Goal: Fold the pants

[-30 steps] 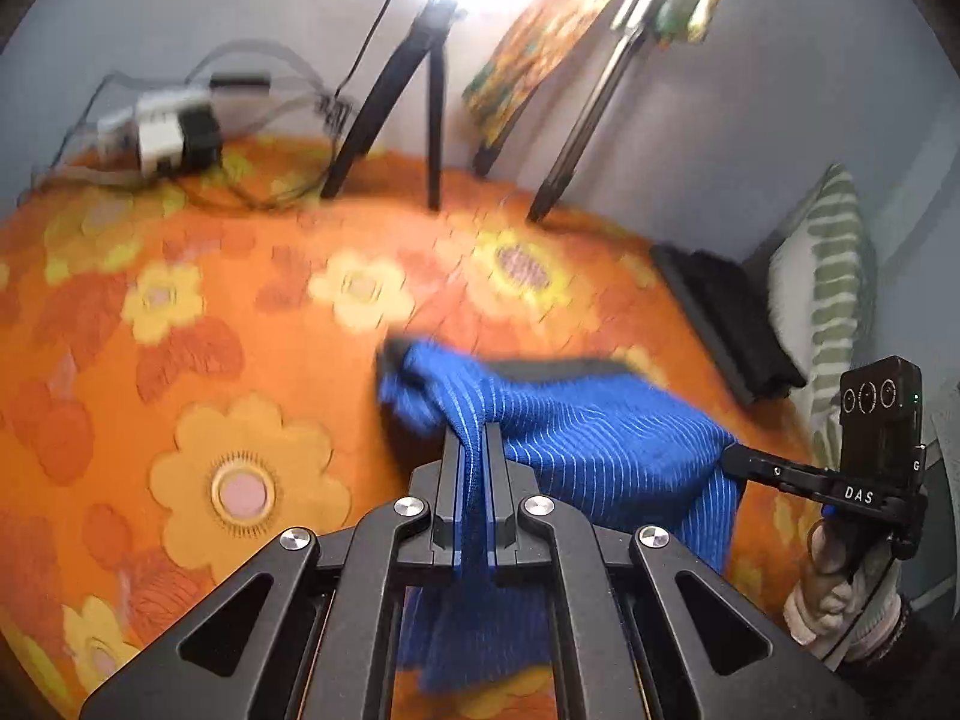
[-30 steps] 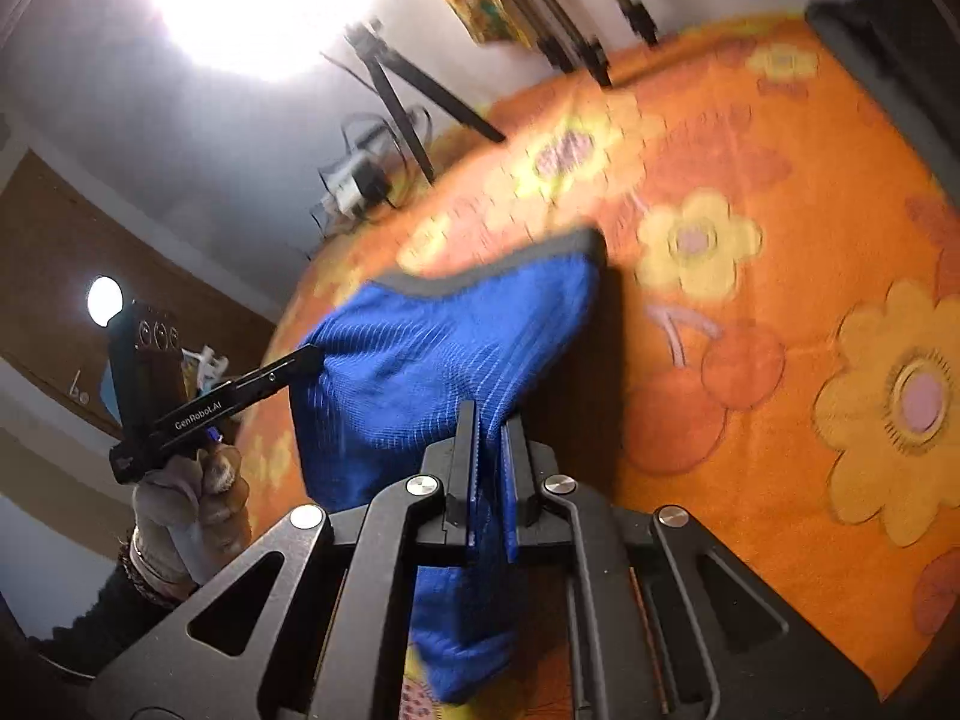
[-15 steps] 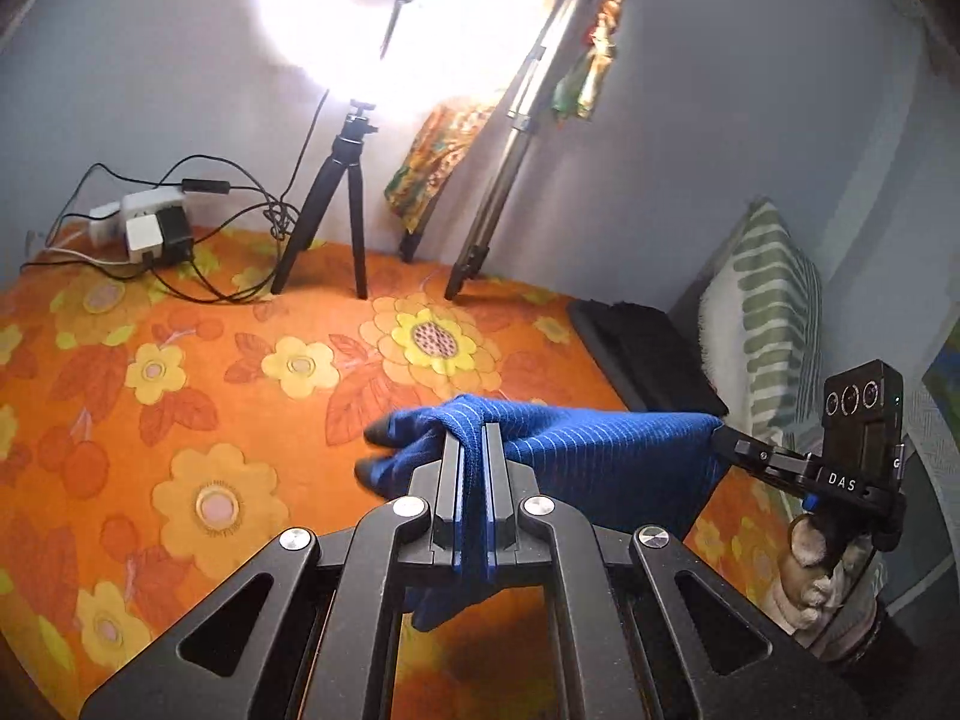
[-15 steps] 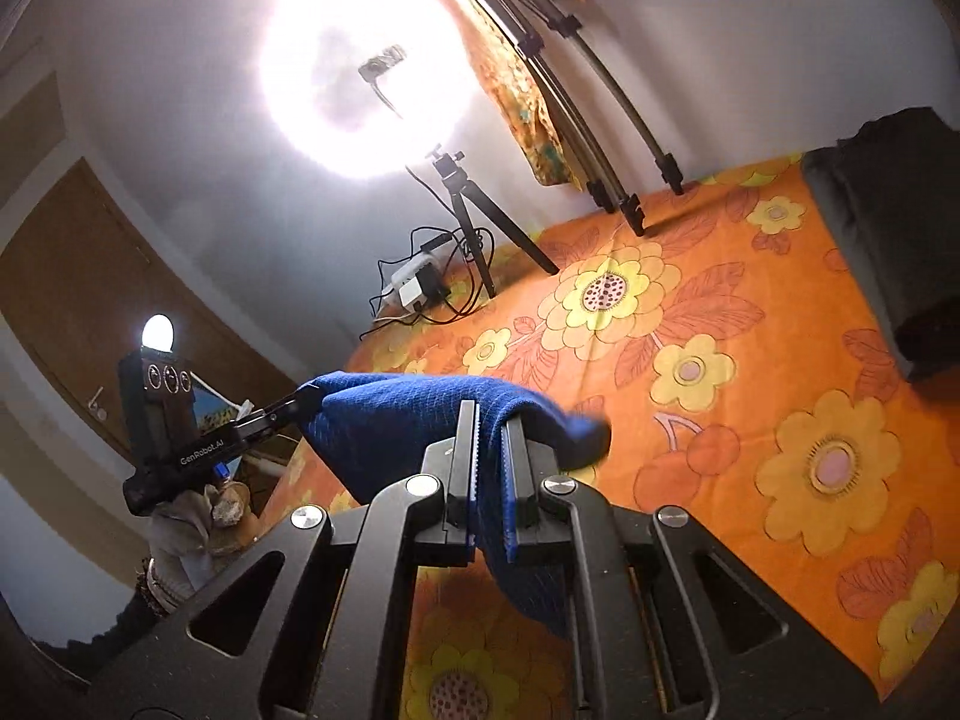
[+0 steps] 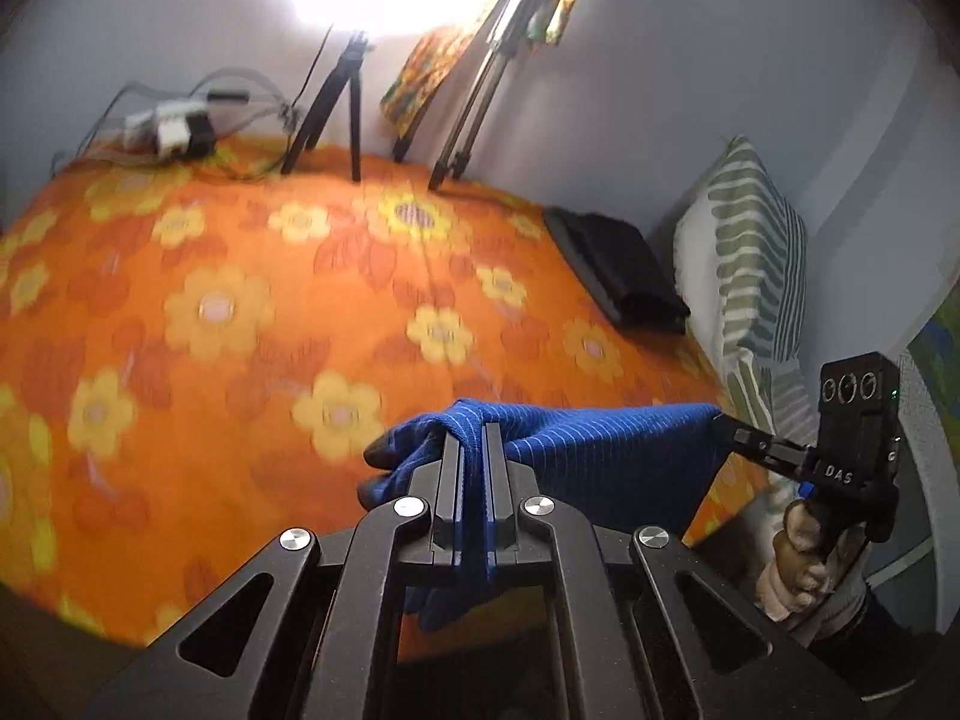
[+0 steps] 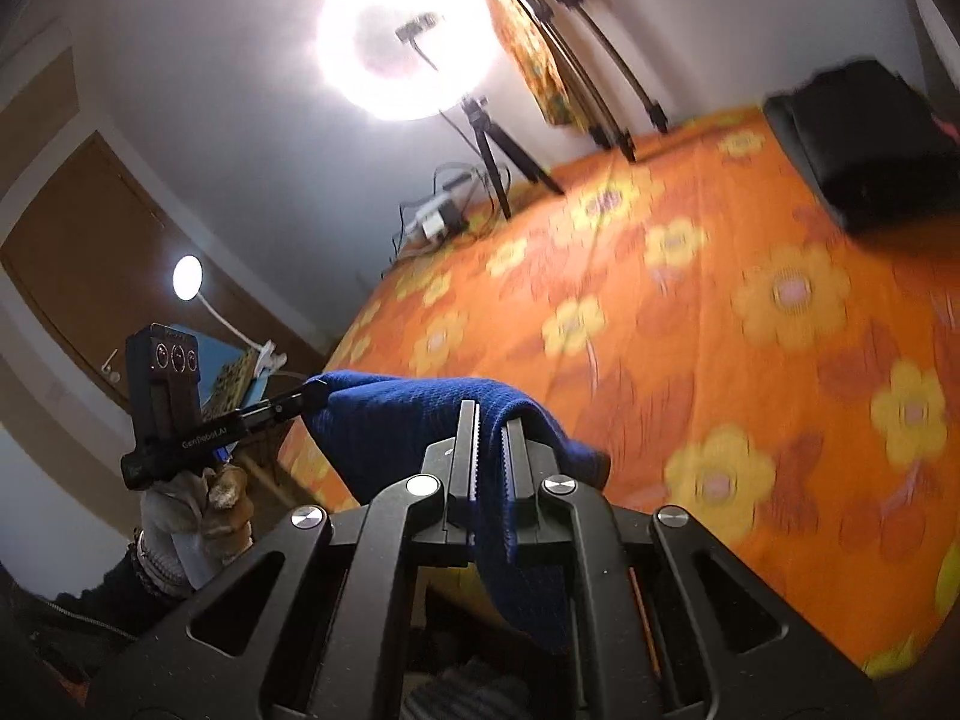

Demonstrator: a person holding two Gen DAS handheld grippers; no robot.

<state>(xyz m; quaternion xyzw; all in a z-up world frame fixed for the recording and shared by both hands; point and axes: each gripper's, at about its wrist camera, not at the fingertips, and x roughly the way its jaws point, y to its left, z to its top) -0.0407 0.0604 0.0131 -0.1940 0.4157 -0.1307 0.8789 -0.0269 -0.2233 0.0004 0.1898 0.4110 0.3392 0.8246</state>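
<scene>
The blue striped pants (image 5: 600, 450) hang in the air, stretched between both grippers near the bed's front edge. My left gripper (image 5: 474, 432) is shut on one corner of the pants. My right gripper (image 6: 486, 414) is shut on the other corner of the pants (image 6: 396, 420), and the cloth drapes down below it. The right gripper also shows in the left wrist view (image 5: 723, 423), and the left gripper shows in the right wrist view (image 6: 315, 390). The lower part of the pants is hidden behind the gripper bodies.
The bed has an orange flowered cover (image 5: 240, 312). A folded black garment (image 5: 618, 270) and a striped pillow (image 5: 750, 252) lie at the right side. Tripods (image 5: 342, 114), a ring light (image 6: 408, 36) and a power strip (image 5: 174, 126) stand at the far edge.
Both grippers have lifted the pants off the bed and drawn them back toward the front edge. The pants now hang stretched between them.
</scene>
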